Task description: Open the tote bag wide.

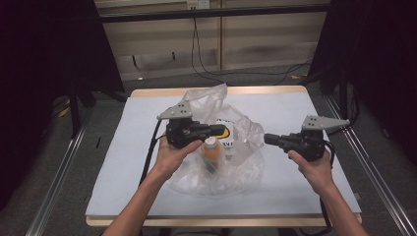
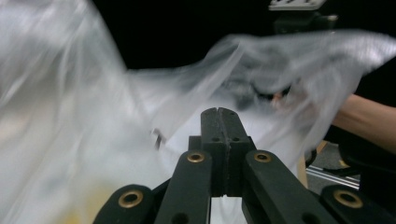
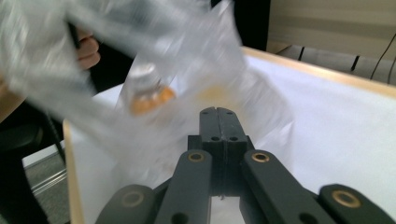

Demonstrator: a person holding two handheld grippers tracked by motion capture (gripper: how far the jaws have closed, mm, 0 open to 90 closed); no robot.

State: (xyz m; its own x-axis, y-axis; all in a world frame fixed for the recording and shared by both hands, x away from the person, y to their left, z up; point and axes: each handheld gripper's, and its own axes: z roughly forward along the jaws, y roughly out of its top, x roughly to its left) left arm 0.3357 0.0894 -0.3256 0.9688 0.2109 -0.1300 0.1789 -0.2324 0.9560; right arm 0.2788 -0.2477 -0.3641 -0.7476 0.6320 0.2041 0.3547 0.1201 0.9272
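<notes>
Clear plastic bag (image 1: 216, 142) lies mid-bench (image 1: 295, 196), an orange bottle (image 1: 211, 150) inside. Our left gripper (image 1: 221, 132) and right gripper (image 1: 270, 139) both show fingers clenched; whether they pinch film, we cannot tell. We judge we're spreading the bag; next comes freeing the bottle.

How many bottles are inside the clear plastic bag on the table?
1. A small bottle with a white cap and orange contents lies inside the plastic bag at mid-table, just beside the left gripper. The crumpled film may hide other things.
</notes>
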